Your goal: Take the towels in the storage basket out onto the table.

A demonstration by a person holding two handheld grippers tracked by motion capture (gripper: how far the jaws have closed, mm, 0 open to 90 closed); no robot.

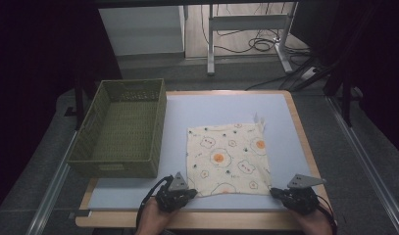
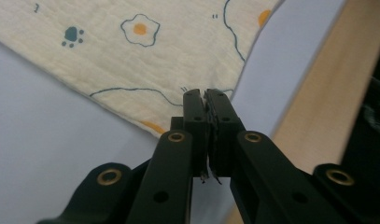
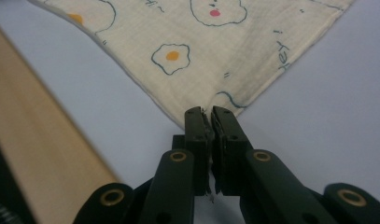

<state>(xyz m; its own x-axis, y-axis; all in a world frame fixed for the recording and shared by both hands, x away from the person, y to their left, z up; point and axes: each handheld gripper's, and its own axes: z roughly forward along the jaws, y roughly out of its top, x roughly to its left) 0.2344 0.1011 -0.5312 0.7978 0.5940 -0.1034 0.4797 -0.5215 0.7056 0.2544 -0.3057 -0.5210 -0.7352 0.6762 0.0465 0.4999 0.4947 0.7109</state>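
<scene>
High view: cloth (image 1: 228, 159) lies flat at centre of the frame on the blue-topped counter (image 1: 138, 193), green basket (image 1: 119, 128) at its left. Left tool (image 1: 191, 194) is clenched on the cloth's lower-left corner, right tool (image 1: 275, 193) on the lower-right. Grasp step looks done; next probably lift both corners together, evenly, and fold toward the top edge.

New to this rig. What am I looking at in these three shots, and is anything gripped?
No robot arm: a person holds a two-jaw hand tool in each hand. The high view looks down on the table; the other two views ride on the tools, looking along their black jaws. On the blue mat lies a cream cloth printed with fried eggs, beside a green basket. The left gripper and right gripper are each shut on a near corner of the cloth, which lies flat.
</scene>
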